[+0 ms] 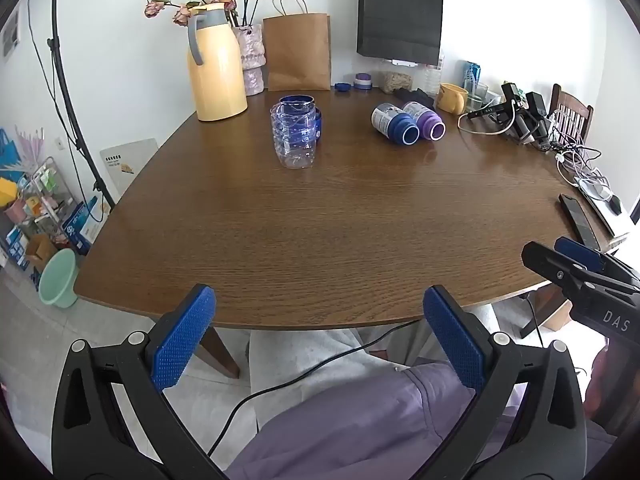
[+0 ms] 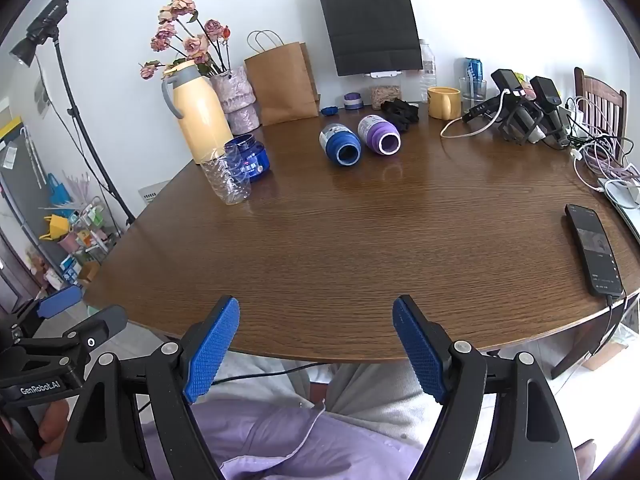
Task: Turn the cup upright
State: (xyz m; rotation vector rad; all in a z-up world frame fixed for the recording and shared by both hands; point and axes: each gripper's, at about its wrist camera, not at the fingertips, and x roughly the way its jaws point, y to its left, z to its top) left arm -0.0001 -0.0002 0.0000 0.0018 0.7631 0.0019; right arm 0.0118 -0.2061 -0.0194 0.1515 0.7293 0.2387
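Note:
A blue cup (image 1: 395,123) (image 2: 340,145) and a purple cup (image 1: 426,120) (image 2: 380,135) lie on their sides near the far middle of the brown table (image 1: 320,232) (image 2: 360,248), open mouths toward me. A clear plastic cup (image 1: 295,136) (image 2: 226,176) stands left of them with a blue jar (image 1: 301,103) (image 2: 247,157) behind it. My left gripper (image 1: 320,300) is open and empty at the table's near edge. My right gripper (image 2: 316,316) is open and empty there too; it also shows in the left wrist view (image 1: 560,256).
A yellow thermos (image 1: 214,64) (image 2: 198,114), a vase of dried roses (image 1: 250,60), a brown paper bag (image 1: 298,56) and a black bag (image 1: 400,12) stand at the back. A yellow mug (image 2: 442,102), chargers and cables (image 2: 528,112) sit back right. A phone (image 2: 594,250) lies at the right edge.

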